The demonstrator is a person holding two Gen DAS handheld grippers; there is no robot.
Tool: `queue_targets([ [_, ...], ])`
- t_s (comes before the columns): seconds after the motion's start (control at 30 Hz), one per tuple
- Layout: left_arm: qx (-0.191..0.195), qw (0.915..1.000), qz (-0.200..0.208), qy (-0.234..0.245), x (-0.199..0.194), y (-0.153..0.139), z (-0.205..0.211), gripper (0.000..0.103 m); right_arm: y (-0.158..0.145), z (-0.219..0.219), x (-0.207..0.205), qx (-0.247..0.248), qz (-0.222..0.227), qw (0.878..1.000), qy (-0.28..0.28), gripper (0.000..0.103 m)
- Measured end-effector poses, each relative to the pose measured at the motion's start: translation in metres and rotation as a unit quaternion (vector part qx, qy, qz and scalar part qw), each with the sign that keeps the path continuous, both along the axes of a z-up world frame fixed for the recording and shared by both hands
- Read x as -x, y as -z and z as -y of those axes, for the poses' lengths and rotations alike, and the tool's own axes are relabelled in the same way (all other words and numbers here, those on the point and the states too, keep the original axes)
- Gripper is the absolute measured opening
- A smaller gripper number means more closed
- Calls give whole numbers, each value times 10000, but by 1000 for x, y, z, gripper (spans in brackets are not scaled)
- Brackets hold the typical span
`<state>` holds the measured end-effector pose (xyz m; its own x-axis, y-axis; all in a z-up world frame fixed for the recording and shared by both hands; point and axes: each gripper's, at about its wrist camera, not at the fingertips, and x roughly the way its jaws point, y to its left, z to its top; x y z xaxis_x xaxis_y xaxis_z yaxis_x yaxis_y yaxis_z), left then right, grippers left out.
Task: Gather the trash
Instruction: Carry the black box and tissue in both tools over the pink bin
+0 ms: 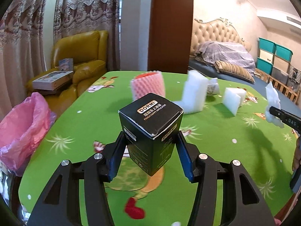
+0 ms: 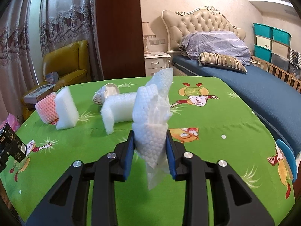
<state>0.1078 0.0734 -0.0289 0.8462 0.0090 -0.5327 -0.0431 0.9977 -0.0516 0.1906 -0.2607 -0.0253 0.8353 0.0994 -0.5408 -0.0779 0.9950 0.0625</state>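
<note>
My left gripper (image 1: pixel 150 141) is shut on a black DORMI box (image 1: pixel 151 124) and holds it above the green table (image 1: pixel 75 128). My right gripper (image 2: pixel 150 141) is shut on a crumpled white tissue (image 2: pixel 151 116), also held above the table; it shows at the right of the left wrist view (image 1: pixel 272 103). The black box shows at the left edge of the right wrist view (image 2: pixel 11 145). On the table lie a pink foam net (image 1: pixel 148 86), white foam blocks (image 1: pixel 193 96) (image 1: pixel 233 99) and a small white cup (image 2: pixel 105 94). A pink trash bag (image 1: pixel 24 124) hangs at the table's left edge.
A yellow armchair (image 1: pixel 82 56) with boxes stands behind the table at the left. A bed (image 2: pixel 244 75) runs along the right side. A brown wardrobe (image 1: pixel 169 28) stands behind the table. A blue chair back (image 2: pixel 287 156) is at the table's right edge.
</note>
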Motion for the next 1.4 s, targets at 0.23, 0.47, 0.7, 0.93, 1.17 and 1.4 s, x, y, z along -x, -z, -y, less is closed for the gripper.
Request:
queue_targets([
  [0.23, 33, 9999, -3, -102, 6, 2, -17, 51, -3, -51, 18, 245, -41, 9962, -831, 31],
  [0.47, 11, 9999, -12, -108, 18, 4, -30, 51, -3, -102, 37, 382, -91, 9874, -1532, 31],
  [0.7, -18, 9999, 40, -143, 31, 5, -40, 51, 0, -142, 49, 531, -113, 9782, -2006, 31],
  [0.93, 23, 9997, 21, -235, 38, 5, -54, 51, 4, -169, 55, 544, -169, 9713, -2308, 31],
  [1.17, -8, 9991, -17, -413, 43, 4, -69, 51, 7, -187, 50, 503, -262, 9660, -2521, 31],
  [1.4, -67, 9982, 11, -603, 51, 0, -87, 51, 1, -220, 48, 579, -203, 9555, -2884, 31],
])
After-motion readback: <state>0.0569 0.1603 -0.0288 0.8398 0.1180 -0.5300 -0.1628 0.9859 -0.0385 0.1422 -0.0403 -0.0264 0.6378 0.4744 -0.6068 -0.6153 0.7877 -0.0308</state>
